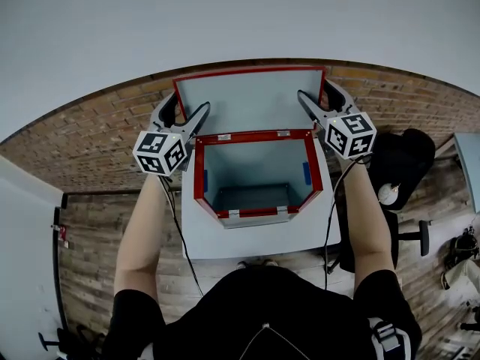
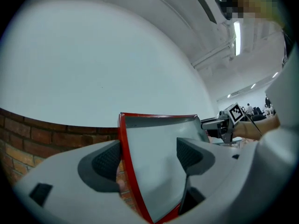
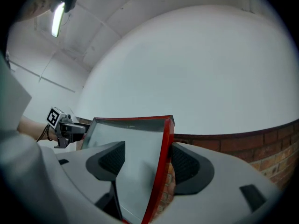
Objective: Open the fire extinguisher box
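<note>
The fire extinguisher box (image 1: 199,172) is red-framed with a grey inside and rests on a white table (image 1: 255,238). Its lid (image 1: 247,100) stands raised at the back, and the box holds nothing I can see. My left gripper (image 1: 191,120) straddles the lid's left edge, my right gripper (image 1: 309,103) its right edge. In the left gripper view the lid (image 2: 156,136) passes between the wide-apart pads of the left gripper (image 2: 149,155), its red rim against the left pad. The right gripper view mirrors this: the lid (image 3: 135,139) runs through the right gripper (image 3: 147,160), whose jaws stand wide.
The table is small and stands on a brick-patterned floor (image 1: 97,163). A black chair (image 1: 401,160) is close at the right, with a cable hanging from my right gripper beside it. A white panel (image 1: 22,261) stands at the left. A white wall lies beyond the box.
</note>
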Demonstrator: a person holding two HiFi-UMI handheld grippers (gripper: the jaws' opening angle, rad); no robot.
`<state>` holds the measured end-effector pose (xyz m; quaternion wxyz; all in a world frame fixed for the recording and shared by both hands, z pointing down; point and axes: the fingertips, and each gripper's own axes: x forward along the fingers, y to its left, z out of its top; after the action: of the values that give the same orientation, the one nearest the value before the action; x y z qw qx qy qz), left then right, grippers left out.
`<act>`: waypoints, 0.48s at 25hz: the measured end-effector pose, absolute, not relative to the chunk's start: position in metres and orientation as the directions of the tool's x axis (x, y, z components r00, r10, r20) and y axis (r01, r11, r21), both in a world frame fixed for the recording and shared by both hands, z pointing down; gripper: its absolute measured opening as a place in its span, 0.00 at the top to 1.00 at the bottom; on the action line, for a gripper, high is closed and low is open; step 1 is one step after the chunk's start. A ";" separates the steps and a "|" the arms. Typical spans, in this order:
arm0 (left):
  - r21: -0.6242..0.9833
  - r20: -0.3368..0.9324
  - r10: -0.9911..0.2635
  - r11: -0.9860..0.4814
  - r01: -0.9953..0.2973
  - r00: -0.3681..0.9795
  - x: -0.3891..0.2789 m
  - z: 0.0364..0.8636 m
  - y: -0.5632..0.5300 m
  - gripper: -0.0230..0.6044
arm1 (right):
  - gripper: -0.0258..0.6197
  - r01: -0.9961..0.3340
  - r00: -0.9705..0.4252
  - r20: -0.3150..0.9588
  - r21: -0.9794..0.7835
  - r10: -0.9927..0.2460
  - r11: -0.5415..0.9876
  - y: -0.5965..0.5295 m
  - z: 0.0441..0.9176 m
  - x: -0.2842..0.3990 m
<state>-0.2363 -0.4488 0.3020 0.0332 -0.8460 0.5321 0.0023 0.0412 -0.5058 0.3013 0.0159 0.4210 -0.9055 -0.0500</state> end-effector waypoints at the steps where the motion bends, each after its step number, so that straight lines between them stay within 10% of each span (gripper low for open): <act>1: -0.049 -0.034 -0.903 -0.427 -0.903 0.429 -0.236 0.303 -0.453 0.29 | 0.48 -0.763 -0.643 -0.013 0.090 -0.766 0.640 -0.510 0.303 0.041; 12: 0.000 -0.023 -0.912 -0.409 -0.912 0.409 -0.239 0.311 -0.475 0.29 | 0.48 -0.773 -0.634 -0.003 0.044 -0.774 0.633 -0.532 0.311 0.037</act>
<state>-0.2394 -0.4745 0.3106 0.0063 -0.8394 0.5434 0.0096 0.0370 -0.5322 0.3109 0.0082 0.4279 -0.9035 -0.0204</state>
